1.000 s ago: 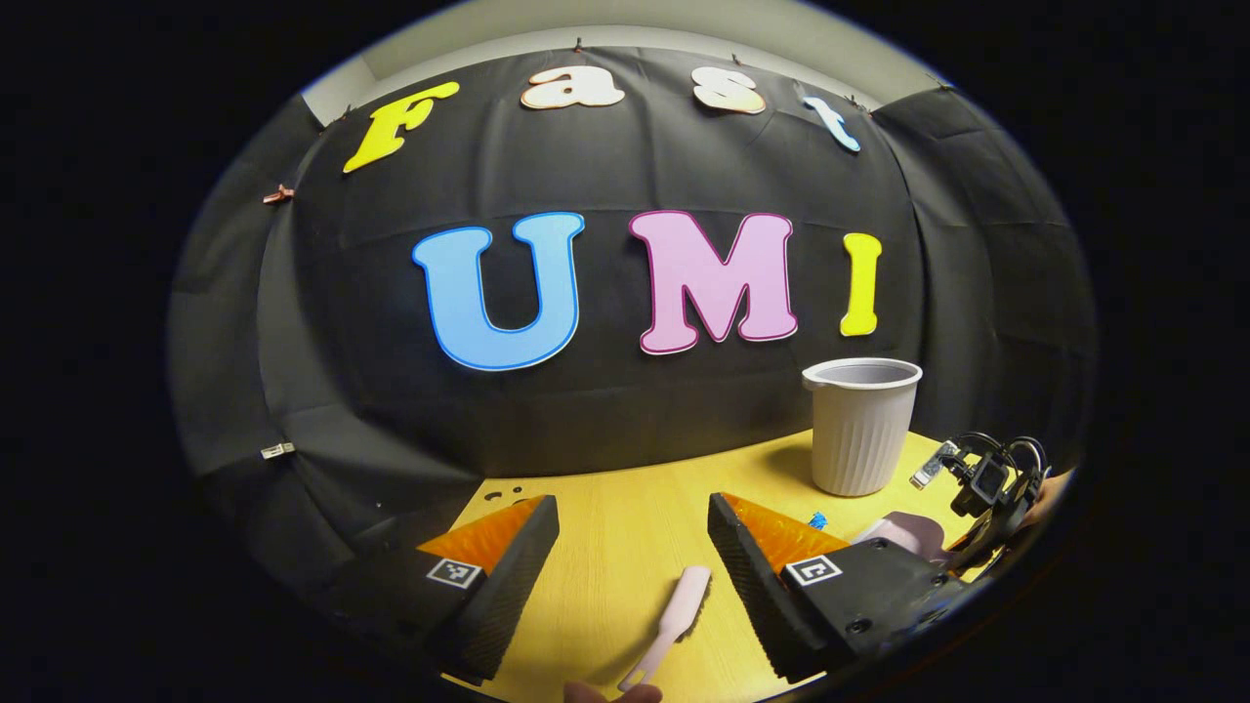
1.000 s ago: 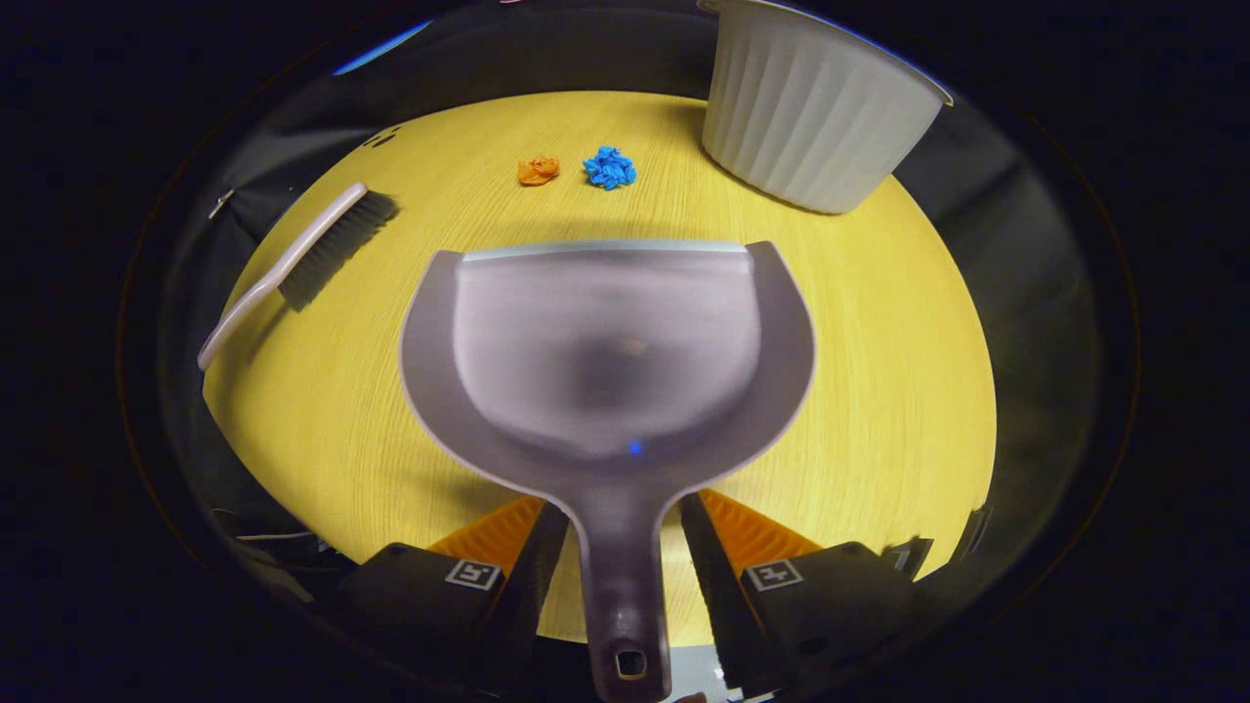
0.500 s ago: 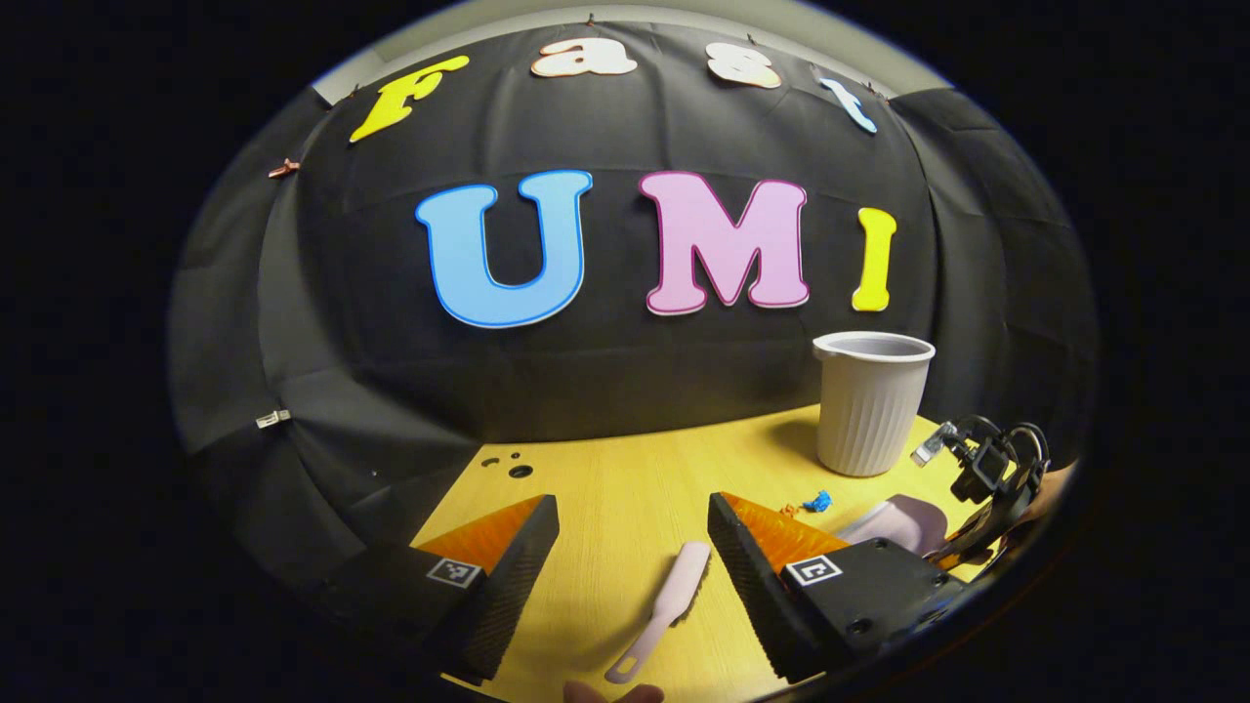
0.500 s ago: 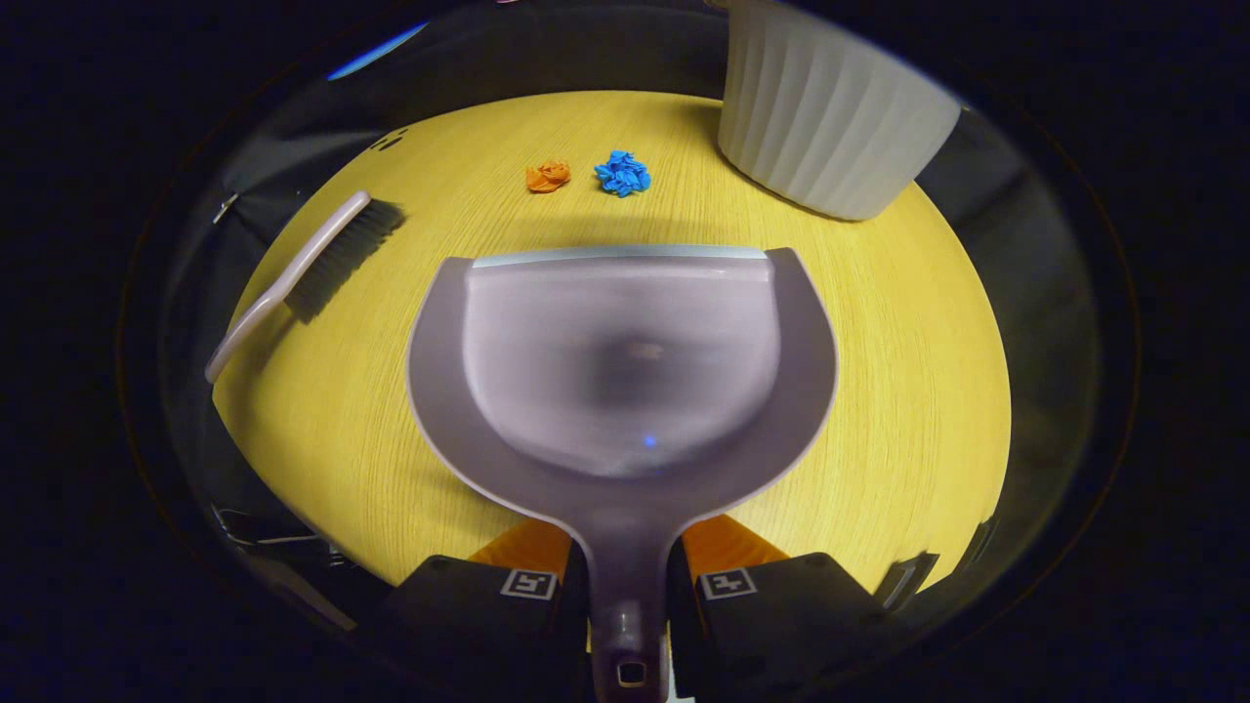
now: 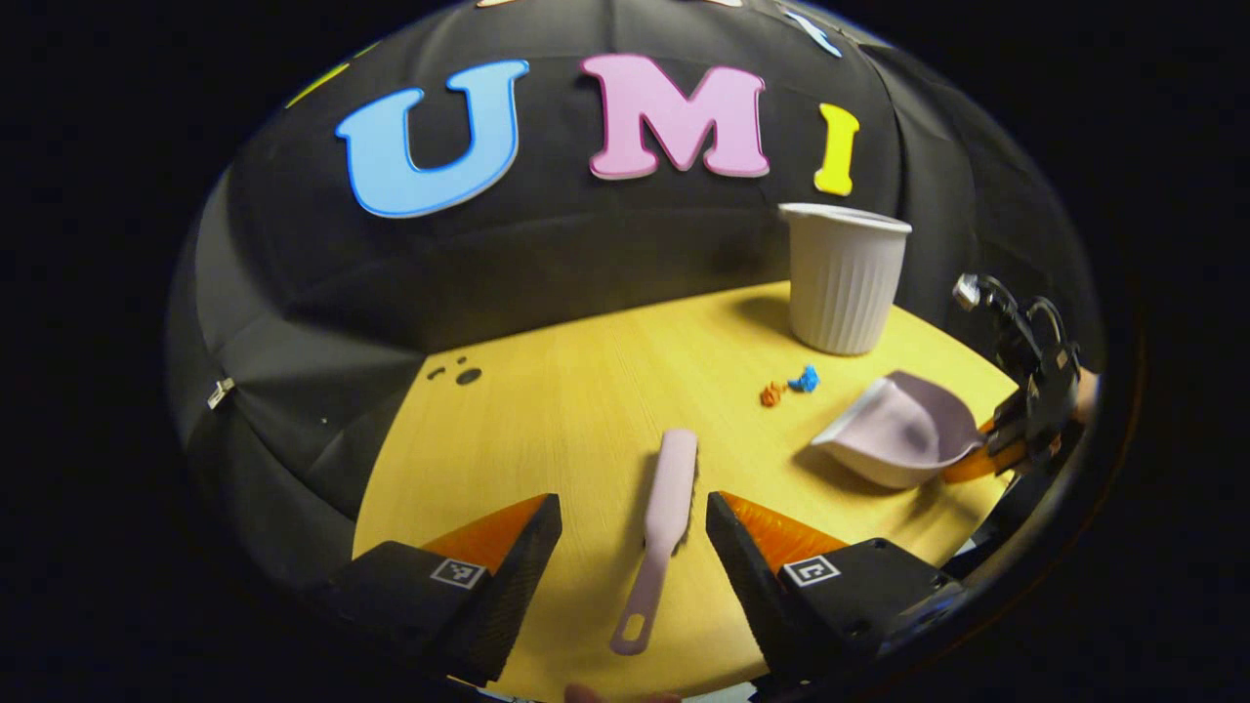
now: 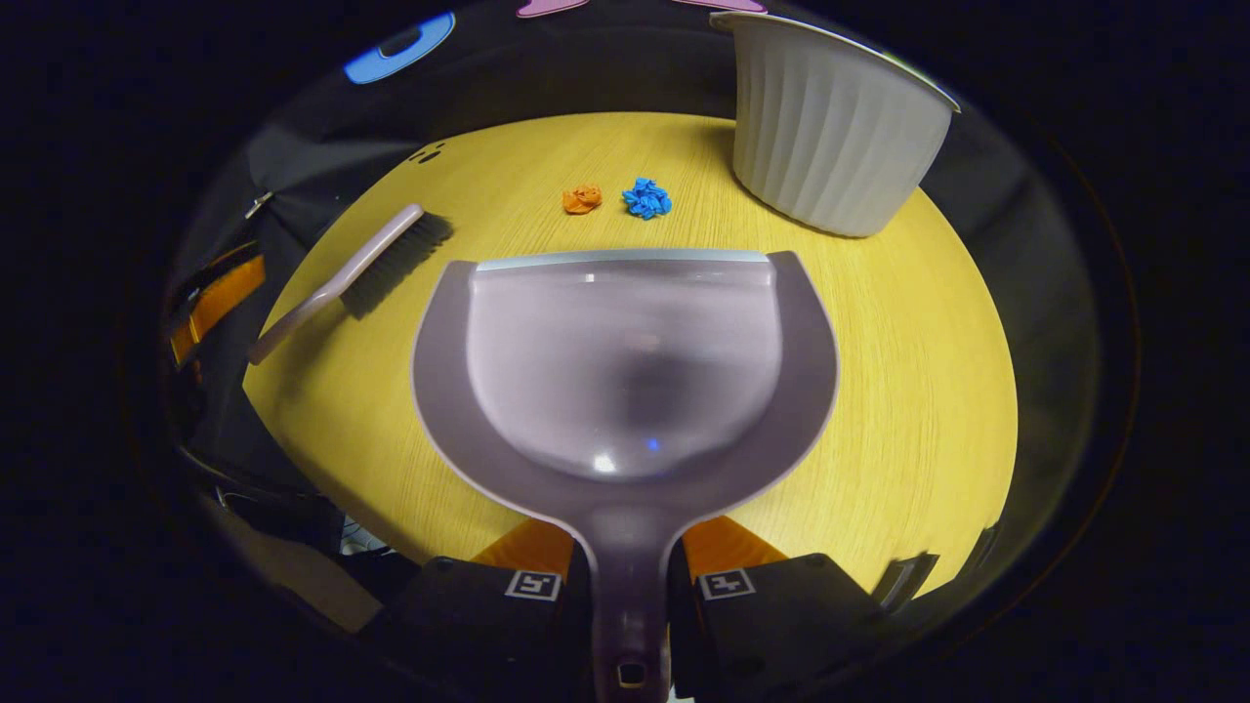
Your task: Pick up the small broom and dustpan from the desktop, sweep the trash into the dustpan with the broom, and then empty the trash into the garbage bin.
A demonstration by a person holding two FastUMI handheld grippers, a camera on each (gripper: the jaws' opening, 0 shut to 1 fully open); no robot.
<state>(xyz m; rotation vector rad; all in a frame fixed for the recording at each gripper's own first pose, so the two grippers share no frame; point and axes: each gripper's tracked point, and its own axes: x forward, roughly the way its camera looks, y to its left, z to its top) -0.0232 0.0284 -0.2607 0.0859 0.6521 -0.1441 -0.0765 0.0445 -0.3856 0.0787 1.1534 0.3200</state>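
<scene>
Item 1, small broom (image 5: 664, 508): lies flat on the yellow desktop (image 5: 566, 410), bristles down, slim handle pointing toward me with its hanging loop nearest. My left gripper (image 5: 633, 576) hangs over it with its fingers spread wide, the handle running between them and touching neither. Judged light, rigid plastic, smooth and a little slippery. Best hold is across the narrow handle, just behind the bristle block, so the head does not swing when I sweep. In the right gripper view the broom (image 6: 352, 278) shows dark, soft bristles that should flex on contact.

Item 2, dustpan (image 6: 625, 361): my right gripper (image 6: 630, 586) is clenched on its handle, both fingers pressing the stem. The pan looks like thin moulded plastic, light, stiff, glossy inside. In the left gripper view the dustpan (image 5: 894, 439) is tipped with its lip toward the trash; I cannot tell whether the lip touches the desktop.

Item 3, trash, 2 pieces: an orange scrap (image 6: 582, 199) and a blue scrap (image 6: 646, 198), crumpled, just beside each other, lying between the pan's lip and the bin. Judged featherlight and likely to skid or bounce if brushed hard.

Item 4, garbage bin (image 6: 830, 127): ribbed, pale, upright and open at the far right of the desktop, near the scraps. Probably light enough to tip if knocked.
</scene>
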